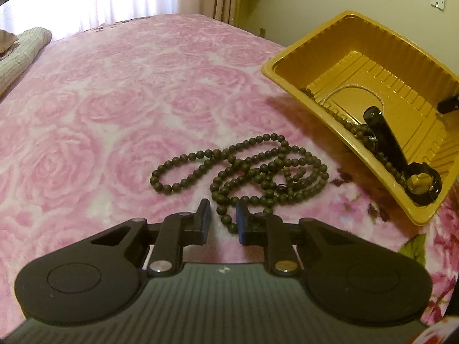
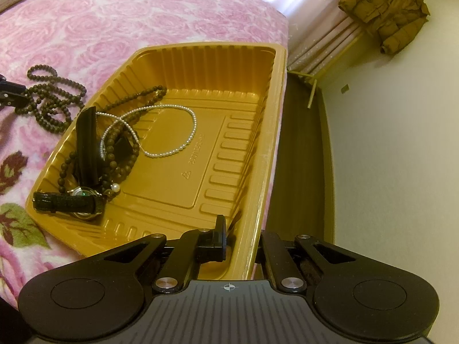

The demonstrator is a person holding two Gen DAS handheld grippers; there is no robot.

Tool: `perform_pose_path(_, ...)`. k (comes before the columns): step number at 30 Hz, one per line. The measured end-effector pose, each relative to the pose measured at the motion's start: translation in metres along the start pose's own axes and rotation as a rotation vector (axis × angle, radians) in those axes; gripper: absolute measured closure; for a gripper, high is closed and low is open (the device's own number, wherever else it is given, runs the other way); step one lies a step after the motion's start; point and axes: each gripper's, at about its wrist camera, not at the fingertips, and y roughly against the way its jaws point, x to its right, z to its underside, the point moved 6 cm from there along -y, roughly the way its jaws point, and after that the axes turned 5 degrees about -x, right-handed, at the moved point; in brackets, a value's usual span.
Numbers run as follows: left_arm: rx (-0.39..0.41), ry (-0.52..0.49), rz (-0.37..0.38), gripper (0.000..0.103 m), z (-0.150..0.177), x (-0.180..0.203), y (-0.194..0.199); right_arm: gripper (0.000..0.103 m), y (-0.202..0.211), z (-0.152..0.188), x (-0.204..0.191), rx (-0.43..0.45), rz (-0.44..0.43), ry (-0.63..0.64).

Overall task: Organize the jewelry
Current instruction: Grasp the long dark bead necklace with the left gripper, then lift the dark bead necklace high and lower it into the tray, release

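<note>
Left gripper (image 1: pixel 223 220) lowered over dark bead necklace (image 1: pixel 243 169) on pink rose bedspread (image 1: pixel 100 100), jaws closing narrowly around its nearest strand. Right gripper (image 2: pixel 241 240) clamped on rim of gold tray (image 2: pixel 266 143) (watch (image 2: pixel 71 200), pearl strand (image 2: pixel 172 132) and more beads already inside).
</note>
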Motion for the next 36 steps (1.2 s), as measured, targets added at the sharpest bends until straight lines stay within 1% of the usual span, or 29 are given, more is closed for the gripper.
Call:
perform_pose_path(1,-0.004,-0.009,-0.003,0.097,0.0,0.0,0.001,0.098,0.0,0.0,0.0,0.0,0.0,0.0)
perform_pose_path(5,-0.009,-0.081,-0.039,0.097,-0.004,0.0,0.011,0.098,-0.001,0.0,0.001,0.0,0.001,-0.002)
perform_pose_path(9,0.032,-0.178,-0.095,0.097,-0.02,-0.002,0.035,0.098,-0.001,0.0,0.001,0.0,0.001,-0.002)
perform_pose_path(14,0.11,-0.294,-0.154,0.097,-0.056,-0.003,0.078,0.098,0.002,-0.001,-0.001,0.006,0.006,0.007)
perform_pose_path(20,0.191,-0.389,-0.185,0.097,-0.104,-0.001,0.128,0.098,0.005,-0.004,-0.002,0.008,0.01,0.016)
perform_pose_path(29,0.305,-0.456,-0.204,0.097,-0.174,0.009,0.191,0.098,0.007,-0.004,-0.001,0.009,0.009,0.021)
perform_pose_path(36,0.385,-0.472,-0.205,0.097,-0.223,0.021,0.23,0.098,0.009,-0.003,-0.002,0.015,0.011,0.026)
